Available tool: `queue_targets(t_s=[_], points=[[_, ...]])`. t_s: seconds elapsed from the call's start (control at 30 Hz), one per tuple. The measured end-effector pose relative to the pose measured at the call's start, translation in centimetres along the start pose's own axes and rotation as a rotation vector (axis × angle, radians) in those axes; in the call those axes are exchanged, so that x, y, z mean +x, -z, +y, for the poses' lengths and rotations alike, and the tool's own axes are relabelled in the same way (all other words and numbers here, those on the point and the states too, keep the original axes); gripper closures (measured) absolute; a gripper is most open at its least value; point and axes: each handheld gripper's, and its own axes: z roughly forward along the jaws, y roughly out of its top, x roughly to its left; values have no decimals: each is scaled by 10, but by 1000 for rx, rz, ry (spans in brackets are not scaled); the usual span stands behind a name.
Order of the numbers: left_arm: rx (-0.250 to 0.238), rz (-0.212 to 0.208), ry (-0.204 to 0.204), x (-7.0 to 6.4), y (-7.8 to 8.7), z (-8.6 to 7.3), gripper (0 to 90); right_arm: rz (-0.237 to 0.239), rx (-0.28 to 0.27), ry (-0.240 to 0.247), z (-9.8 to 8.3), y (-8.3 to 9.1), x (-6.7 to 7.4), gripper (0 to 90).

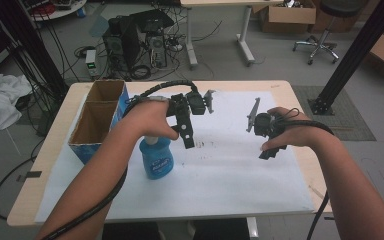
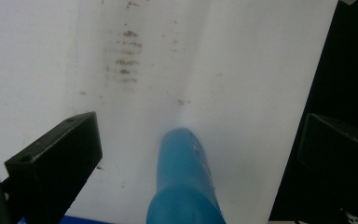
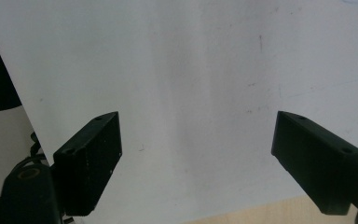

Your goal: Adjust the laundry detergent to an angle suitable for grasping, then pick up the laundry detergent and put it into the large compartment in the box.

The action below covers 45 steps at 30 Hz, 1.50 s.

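A blue plastic bottle (image 1: 156, 159) with a label stands upright on the white sheet (image 1: 220, 175), just below my left hand. My left gripper (image 1: 187, 140) hangs beside and above the bottle, pointing down. In the left gripper view, the gripper (image 2: 198, 126) has its jaws wide apart. The bottle (image 2: 182, 182) rises between them with a gap on both sides. My right gripper (image 1: 270, 151) hovers over the right part of the sheet. The right gripper view shows that gripper (image 3: 196, 123) open above bare sheet, with nothing between its fingers.
A cardboard box (image 1: 97, 122) with two open compartments and blue sides stands at the table's left, close to the bottle. Faint brown smudges (image 2: 125, 60) mark the sheet. The wooden table edge (image 3: 270, 212) lies near the right gripper. Cables and computer gear sit on the floor beyond.
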Motion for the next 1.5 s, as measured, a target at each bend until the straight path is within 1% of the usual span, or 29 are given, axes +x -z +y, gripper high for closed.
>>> queue_targets(t_s=[0.1, 0.17, 0.2, 0.33, 0.4, 0.43, 0.47, 0.57, 0.63, 0.7, 0.77, 0.83, 0.9, 0.93, 1.1, 1.2, 1.23, 1.3, 1.33, 1.37, 1.43, 1.5], points=[[2, -8, 0, 1, -2, 0, 1, 0, -7, 9, 2, 0, 1, 163], [8, -8, -2, 1, -4, -1, 1, -2, -1, 12, 2, 0, 1, 163], [8, -8, -2, 1, -4, -1, 1, -1, -2, 2, 1, 0, 2, 163], [18, -4, -5, 1, -2, 0, 1, -3, -5, -10, -1, 2, 1, 163], [2, -2, -3, 2, 1, 0, 1, -8, -14, -15, -3, 3, 1, 162], [2, -2, -3, 2, 1, 0, 1, -8, -14, -15, -3, 3, 1, 162], [1, 1, 3, 2, 1, 0, 1, -7, -6, -13, -3, 3, 0, 162], [8, 3, 6, 2, -1, -1, 1, -7, -11, -14, -3, 2, -1, 162], [12, 4, 6, 1, -1, -3, 1, -6, -17, -4, -1, 1, -3, 162], [7, 8, 16, 1, 0, -5, 1, -4, -17, 3, 0, 2, -3, 162], [6, 9, 22, -1, 2, -7, 1, -9, -6, 11, 2, 3, -3, 162], [10, 9, 21, -1, 3, -6, 1, -11, -21, 11, 3, 4, -4, 162], [5, 11, 24, -1, 4, -6, 1, -13, -20, 11, 3, 5, -5, 162], [3, 7, 17, 0, 4, -5, 1, -14, -20, 9, 3, 4, -5, 161], [3, 6, 17, 0, 3, -2, 1, -6, -13, 13, 2, 2, -7, 163], [3, 0, 18, -1, 4, 0, 1, -8, -21, 12, 1, 2, -7, 162], [15, 9, 19, -3, 4, 1, 1, -10, -27, 13, 0, 3, -7, 162], [13, 9, 17, -3, 6, 1, 1, -10, -24, 8, -1, 4, -7, 162], [10, 20, 29, -4, 10, 0, 1, -11, -23, 7, -2, 4, -7, 162], [7, 24, 32, -5, 11, 0, 1, -10, -29, 3, -3, 4, -7, 162], [5, 27, 44, -6, 15, -2, 1, -9, -25, 8, -3, 4, -8, 162], [-2, 31, 48, -7, 20, -5, 1, -10, -20, 14, -2, 4, -9, 162]])
